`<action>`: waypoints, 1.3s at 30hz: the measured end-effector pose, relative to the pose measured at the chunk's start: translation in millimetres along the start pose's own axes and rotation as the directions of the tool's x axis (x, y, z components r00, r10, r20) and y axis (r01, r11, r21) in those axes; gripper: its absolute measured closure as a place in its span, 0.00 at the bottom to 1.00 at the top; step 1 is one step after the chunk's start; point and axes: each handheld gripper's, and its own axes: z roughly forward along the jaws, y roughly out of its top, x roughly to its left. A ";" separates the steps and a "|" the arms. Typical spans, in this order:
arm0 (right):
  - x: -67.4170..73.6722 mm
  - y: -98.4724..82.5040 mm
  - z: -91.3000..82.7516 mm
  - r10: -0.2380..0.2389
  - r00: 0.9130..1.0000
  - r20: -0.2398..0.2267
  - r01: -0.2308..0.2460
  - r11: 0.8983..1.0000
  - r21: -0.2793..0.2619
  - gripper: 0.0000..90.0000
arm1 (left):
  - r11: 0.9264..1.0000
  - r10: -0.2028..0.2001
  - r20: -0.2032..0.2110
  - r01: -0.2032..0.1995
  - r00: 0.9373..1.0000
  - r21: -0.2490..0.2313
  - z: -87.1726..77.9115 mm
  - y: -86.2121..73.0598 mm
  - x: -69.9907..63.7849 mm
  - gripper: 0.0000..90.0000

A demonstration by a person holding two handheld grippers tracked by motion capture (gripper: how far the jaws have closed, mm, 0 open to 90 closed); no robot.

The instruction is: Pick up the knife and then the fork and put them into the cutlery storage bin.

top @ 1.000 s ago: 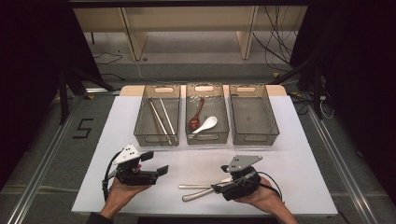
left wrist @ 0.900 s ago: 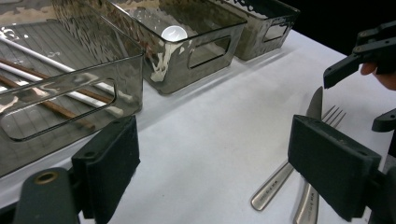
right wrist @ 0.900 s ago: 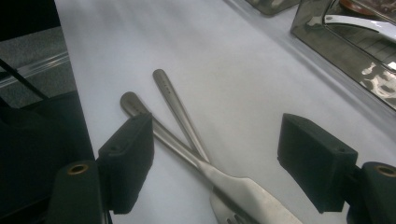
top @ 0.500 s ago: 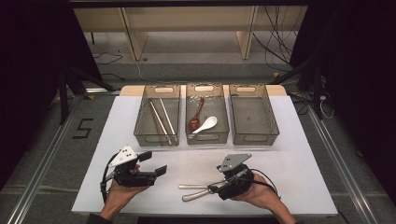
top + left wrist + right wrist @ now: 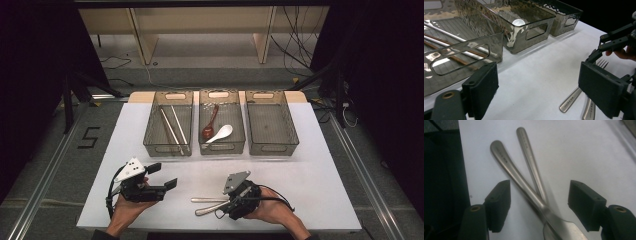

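Observation:
Two metal cutlery pieces lie crossed on the white table, their handles (image 5: 202, 200) pointing left. One is a fork (image 5: 604, 63). In the right gripper view the wider handle (image 5: 506, 167) and the thinner handle (image 5: 531, 160) run between the jaws of my right gripper (image 5: 539, 192). Those jaws have just been closing, but the pads stand clear of the metal on both sides. In the high view my right gripper (image 5: 225, 202) sits low over the cutlery. My left gripper (image 5: 164, 176) rests to the left, open, with nothing between its fingers (image 5: 484, 82).
Three smoky plastic bins stand in a row at the back. The left bin (image 5: 167, 148) holds chopsticks (image 5: 172, 127). The middle bin (image 5: 221, 148) holds a brown spoon (image 5: 210, 122) and a white spoon (image 5: 220, 134). The right bin (image 5: 274, 148) has nothing inside. The table's front edge is close.
My right gripper has slid left and slightly down over the cutlery handles. The left gripper has stayed put.

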 end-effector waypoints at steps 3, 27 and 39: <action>-0.1 -0.8 3.6 -0.012 1.000 -0.002 0.012 1.000 0.025 0.44 | 1.000 0.007 0.000 -0.007 1.000 0.004 0.8 -0.3 -0.6 0.18; -1.1 1.7 13.1 -0.086 0.996 -0.034 0.090 0.990 0.112 0.70 | 1.000 0.017 0.012 -0.018 1.000 0.014 2.1 -0.6 -2.2 0.18; -7.2 3.4 13.5 -0.115 0.991 -0.072 0.124 0.982 0.141 0.70 | 1.000 0.017 0.012 -0.017 1.000 0.015 1.4 -0.9 -2.3 0.18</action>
